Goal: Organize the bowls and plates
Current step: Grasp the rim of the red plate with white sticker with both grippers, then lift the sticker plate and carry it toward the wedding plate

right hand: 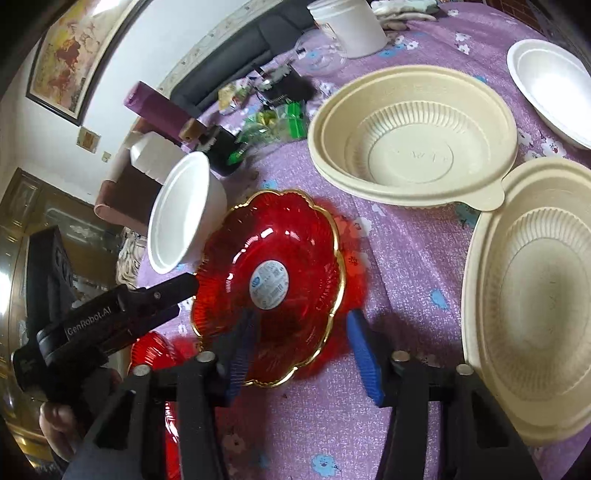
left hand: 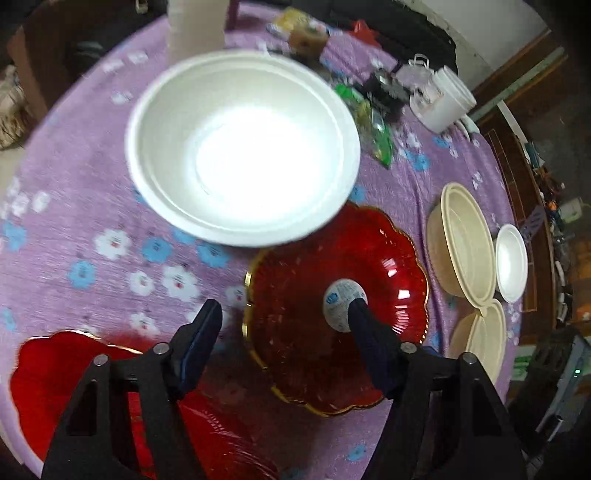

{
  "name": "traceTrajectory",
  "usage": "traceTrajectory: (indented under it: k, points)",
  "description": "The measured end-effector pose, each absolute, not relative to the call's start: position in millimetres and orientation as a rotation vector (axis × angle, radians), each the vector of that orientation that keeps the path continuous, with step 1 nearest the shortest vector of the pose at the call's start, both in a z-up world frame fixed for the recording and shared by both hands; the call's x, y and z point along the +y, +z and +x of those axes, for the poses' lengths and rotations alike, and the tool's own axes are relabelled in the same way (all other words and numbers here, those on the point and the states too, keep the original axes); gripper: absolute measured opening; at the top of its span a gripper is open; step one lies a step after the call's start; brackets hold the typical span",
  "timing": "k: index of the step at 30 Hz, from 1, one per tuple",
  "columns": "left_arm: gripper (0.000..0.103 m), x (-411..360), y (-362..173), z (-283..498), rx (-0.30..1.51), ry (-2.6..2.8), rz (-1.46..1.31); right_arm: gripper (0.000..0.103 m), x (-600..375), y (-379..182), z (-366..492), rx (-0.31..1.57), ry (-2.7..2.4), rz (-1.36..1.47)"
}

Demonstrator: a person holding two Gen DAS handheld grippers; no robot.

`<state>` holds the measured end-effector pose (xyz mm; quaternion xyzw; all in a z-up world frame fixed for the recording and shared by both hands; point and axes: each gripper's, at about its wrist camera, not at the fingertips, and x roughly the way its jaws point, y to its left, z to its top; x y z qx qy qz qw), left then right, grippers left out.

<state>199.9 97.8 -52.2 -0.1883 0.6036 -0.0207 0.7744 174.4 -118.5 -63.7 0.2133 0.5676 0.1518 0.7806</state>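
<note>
A red scalloped plate [left hand: 317, 347] with a gold rim and a round white sticker lies on the purple flowered cloth. My left gripper [left hand: 282, 319] is open and straddles its left rim, with one finger outside the plate and the other over the sticker. From the other side my right gripper [right hand: 301, 352] is open around the plate's [right hand: 295, 258] near rim; its left finger shows through the red glass and its right finger stands off the edge. A white foam bowl [left hand: 240, 147] sits just beyond the plate. A second red plate [left hand: 55, 387] lies at lower left.
Two cream plastic bowls [right hand: 413, 136] [right hand: 532, 295] sit right of the red plate, a small white bowl [right hand: 554, 88] beyond them. A white tub [right hand: 351, 26], snack wrappers [right hand: 277, 122] and clutter fill the far side of the table [right hand: 402, 258]. A hand [right hand: 55, 424] holds the left gripper's body.
</note>
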Motion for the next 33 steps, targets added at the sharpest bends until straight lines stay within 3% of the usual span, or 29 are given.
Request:
traceTrajectory:
  k: [4, 6, 7, 10, 13, 33]
  points:
    - [0.052, 98.8, -64.3, 206.1, 1.360, -0.064, -0.457, 0.041, -118.2, -72.1, 182.3, 1.258, 0.307, 0.463]
    - [0.039, 97.0, -65.7, 206.4, 1.358, -0.052, -0.432, 0.026, -118.2, -75.8, 186.6, 1.273, 0.301, 0.461]
    - [0.032, 95.9, -66.6, 207.8, 1.361, -0.047, -0.427, 0.024, -117.9, -77.9, 188.5, 1.283, 0.295, 0.455]
    - [0.022, 98.5, -67.8, 209.1, 1.363, -0.029, -0.426, 0.010, -120.7, -82.2, 191.4, 1.293, 0.274, 0.451]
    - [0.015, 98.0, -67.2, 207.3, 1.359, -0.016, -0.398, 0.008, -121.0, -83.1, 190.4, 1.294, 0.271, 0.447]
    - [0.011, 100.3, -19.3, 130.5, 1.216, -0.052, -0.378, 0.007, -127.3, -24.3, 131.3, 1.120, 0.273, 0.353]
